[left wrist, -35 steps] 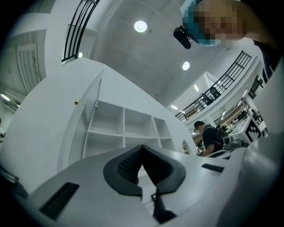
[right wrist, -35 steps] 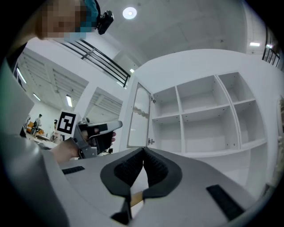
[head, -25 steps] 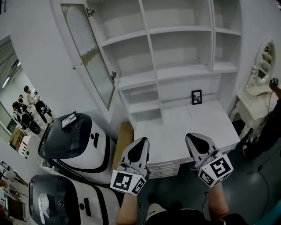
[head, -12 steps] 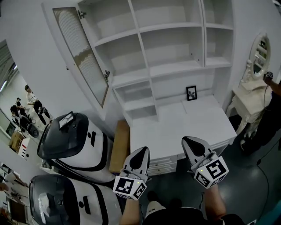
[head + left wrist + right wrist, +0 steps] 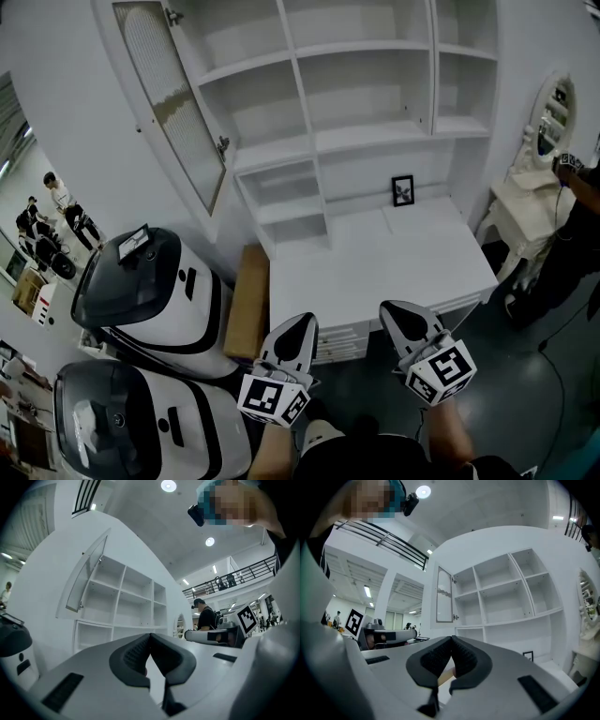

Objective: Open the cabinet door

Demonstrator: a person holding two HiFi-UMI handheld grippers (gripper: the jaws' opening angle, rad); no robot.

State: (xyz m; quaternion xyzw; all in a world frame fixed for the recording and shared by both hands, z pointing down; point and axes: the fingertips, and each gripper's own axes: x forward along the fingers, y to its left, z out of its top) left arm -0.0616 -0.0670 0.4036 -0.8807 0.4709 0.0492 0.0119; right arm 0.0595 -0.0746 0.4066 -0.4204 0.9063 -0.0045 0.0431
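Up at the top left of the head view, the white-framed cabinet door with a ribbed frosted pane (image 5: 173, 103) stood swung wide open, hinged on the left edge of the tall white shelving unit (image 5: 375, 89). The unit had flat matte boards in square compartments. Both gripper views caught that door too (image 5: 86, 576) (image 5: 444, 595), angled out from the unit.

Below the shelves lay the smooth white surface (image 5: 375, 272), rectangular w/ drawer fronts on the near edge. A small black picture frame (image 5: 402, 189) stood upright at its back, near the shelving. A flat tan board (image 5: 246, 300) leaned just beside the surface's left side. Next to it were two rounded glossy white-and-black machines (image 5: 141, 300).

The left tool (image 5: 298, 323) (image 5: 150, 634) was a pale grey wedge w/ dark ribbed pads. It sat low in front of the surface w/ jaws together, tips meeting, nothing between. The right tool (image 5: 398, 311) (image 5: 451, 638), same shape, was also shut tip to tip w/ nothing held. Both were well apart from the door.

A white vanity w/ oval mirror (image 5: 553, 112) stood at far right.
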